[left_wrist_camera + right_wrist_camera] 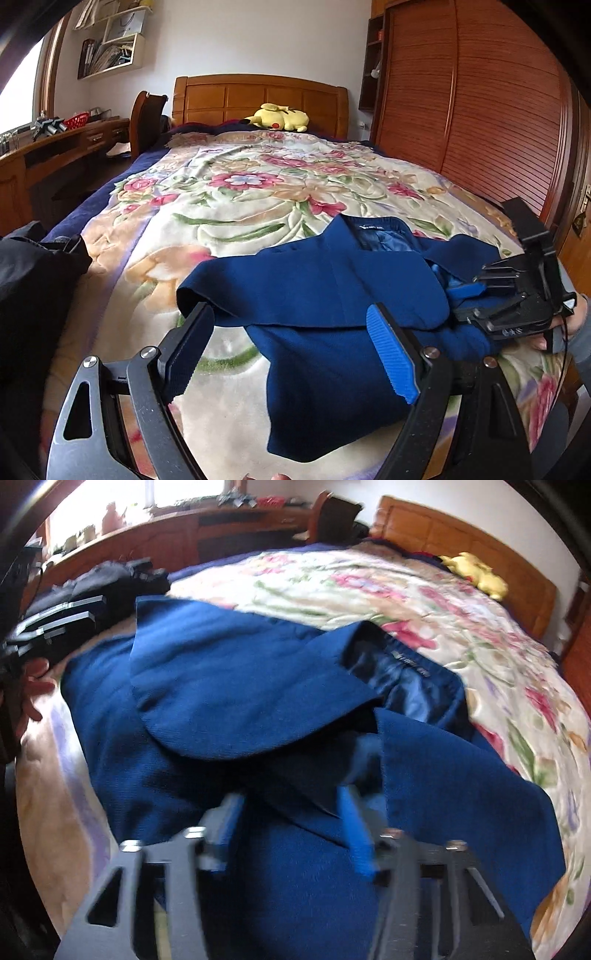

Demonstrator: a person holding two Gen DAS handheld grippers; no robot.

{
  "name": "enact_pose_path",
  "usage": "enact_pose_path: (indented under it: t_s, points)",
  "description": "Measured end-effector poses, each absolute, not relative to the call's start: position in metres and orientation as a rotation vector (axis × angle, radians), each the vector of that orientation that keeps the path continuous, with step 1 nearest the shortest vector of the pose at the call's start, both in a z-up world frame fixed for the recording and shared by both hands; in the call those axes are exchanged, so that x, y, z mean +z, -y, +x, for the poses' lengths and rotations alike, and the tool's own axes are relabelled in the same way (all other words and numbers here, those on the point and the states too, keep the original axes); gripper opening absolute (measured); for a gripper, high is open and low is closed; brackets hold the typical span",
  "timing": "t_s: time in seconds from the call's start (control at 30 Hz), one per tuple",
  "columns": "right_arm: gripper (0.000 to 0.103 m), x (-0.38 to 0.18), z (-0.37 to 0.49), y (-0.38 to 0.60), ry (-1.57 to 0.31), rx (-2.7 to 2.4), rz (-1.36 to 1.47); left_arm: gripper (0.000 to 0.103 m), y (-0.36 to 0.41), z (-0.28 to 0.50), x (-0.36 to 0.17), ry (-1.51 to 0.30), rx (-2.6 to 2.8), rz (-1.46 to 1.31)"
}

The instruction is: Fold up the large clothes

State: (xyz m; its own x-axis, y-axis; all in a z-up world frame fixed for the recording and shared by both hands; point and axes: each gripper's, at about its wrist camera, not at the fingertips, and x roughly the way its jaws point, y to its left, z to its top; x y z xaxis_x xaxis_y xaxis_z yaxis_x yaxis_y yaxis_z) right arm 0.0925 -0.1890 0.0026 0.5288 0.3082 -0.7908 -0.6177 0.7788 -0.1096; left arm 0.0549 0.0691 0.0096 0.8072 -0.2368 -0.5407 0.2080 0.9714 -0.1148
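Observation:
A large dark blue coat [332, 295] lies on the flowered blanket of the bed, collar and shiny lining facing the headboard, one sleeve folded across its front. It fills the middle of the right wrist view [258, 709]. My left gripper [295, 339] is open just above the coat's near left edge, jaws wide apart and empty. My right gripper [291, 823] is open over the coat's front panel, blurred, holding nothing; it also shows in the left wrist view [476, 299] at the coat's right side.
A yellow plush toy [279, 117] lies by the wooden headboard [258, 96]. Black clothing [33, 280] sits at the bed's left edge. A wooden desk [59, 144] and chair stand left; a slatted wardrobe [480, 110] stands right.

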Motion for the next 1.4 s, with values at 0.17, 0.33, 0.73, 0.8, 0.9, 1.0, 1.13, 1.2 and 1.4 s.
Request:
enact_pose_path:
  t_s: [0.17, 0.33, 0.73, 0.8, 0.9, 1.0, 1.13, 1.2, 1.4]
  points:
    - [0.005, 0.032, 0.118, 0.184, -0.781, 0.531, -0.423, 0.085, -0.072, 0.056, 0.008, -0.587, -0.238, -0.043]
    - [0.005, 0.052, 0.159, 0.172, -0.717, 0.445, -0.45, 0.085, -0.074, 0.057, 0.009, -0.588, -0.248, -0.068]
    - [0.005, 0.044, 0.248, 0.14, -0.665, 0.282, -0.418, 0.085, -0.073, 0.059, 0.009, -0.607, -0.257, -0.068]
    - [0.005, 0.039, 0.259, 0.143, -0.687, 0.251, -0.385, 0.085, -0.073, 0.059, 0.009, -0.602, -0.25, -0.065]
    - [0.024, 0.036, 0.276, 0.154, -0.758, 0.248, -0.299, 0.085, -0.074, 0.059, 0.009, -0.604, -0.247, -0.069]
    - [0.053, 0.043, 0.28, 0.17, -0.768, 0.264, -0.194, 0.085, -0.074, 0.06, 0.008, -0.602, -0.243, -0.067]
    - [0.058, 0.057, 0.277, 0.187, -0.76, 0.27, -0.168, 0.085, -0.072, 0.059, 0.008, -0.596, -0.249, -0.068]
    - [0.058, 0.061, 0.273, 0.19, -0.747, 0.264, -0.197, 0.085, -0.068, 0.059, 0.008, -0.594, -0.254, -0.058]
    - [0.058, 0.063, 0.258, 0.183, -0.7, 0.218, -0.301, 0.085, -0.058, 0.059, 0.007, -0.597, -0.268, -0.035]
